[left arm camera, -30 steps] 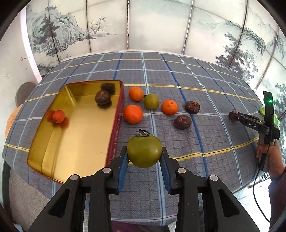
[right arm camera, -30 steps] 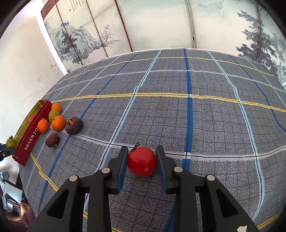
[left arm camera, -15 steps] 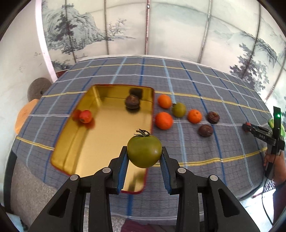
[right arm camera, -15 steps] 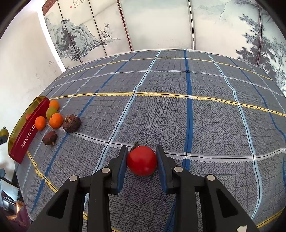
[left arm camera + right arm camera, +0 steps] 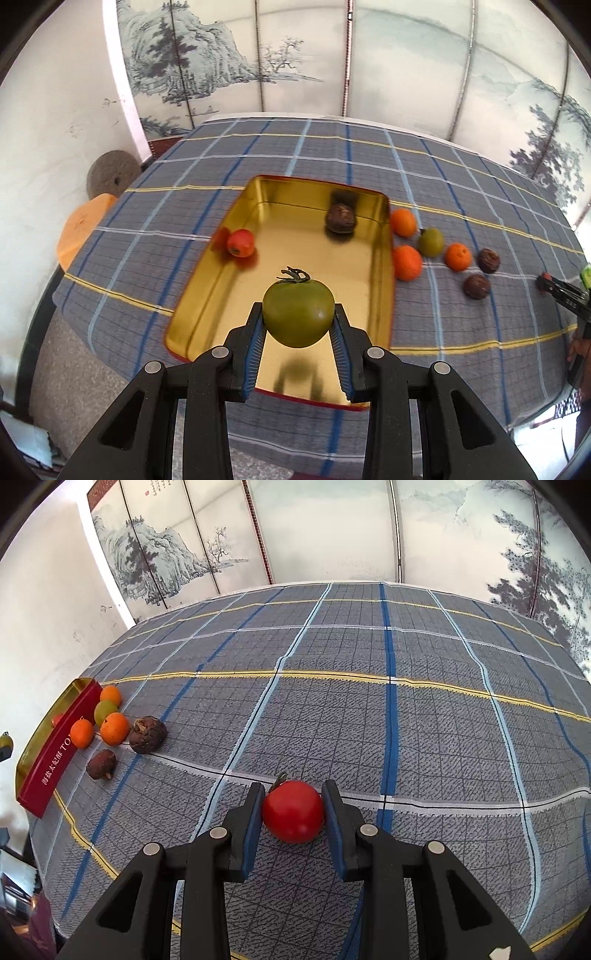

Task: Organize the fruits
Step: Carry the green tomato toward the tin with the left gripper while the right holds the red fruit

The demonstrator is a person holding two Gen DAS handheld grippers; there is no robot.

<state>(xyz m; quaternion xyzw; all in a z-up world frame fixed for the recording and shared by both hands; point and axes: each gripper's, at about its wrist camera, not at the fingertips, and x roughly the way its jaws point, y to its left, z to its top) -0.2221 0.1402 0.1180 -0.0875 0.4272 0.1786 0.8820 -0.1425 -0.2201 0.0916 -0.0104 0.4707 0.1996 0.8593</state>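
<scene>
The left tool (image 5: pixel 298 325) grips a green tomato (image 5: pixel 298 317) at frame centre, above the gold tray (image 5: pixel 382 295). The right tool (image 5: pixel 293 812) clamps a red tomato (image 5: pixel 293 811) on the tabletop (image 5: pixel 369 720).

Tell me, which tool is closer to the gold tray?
Left. The left tool hangs right over the gold tray, clamping a green tomato. The right tool sits far off across the tablecloth, clamping a red tomato.
</scene>
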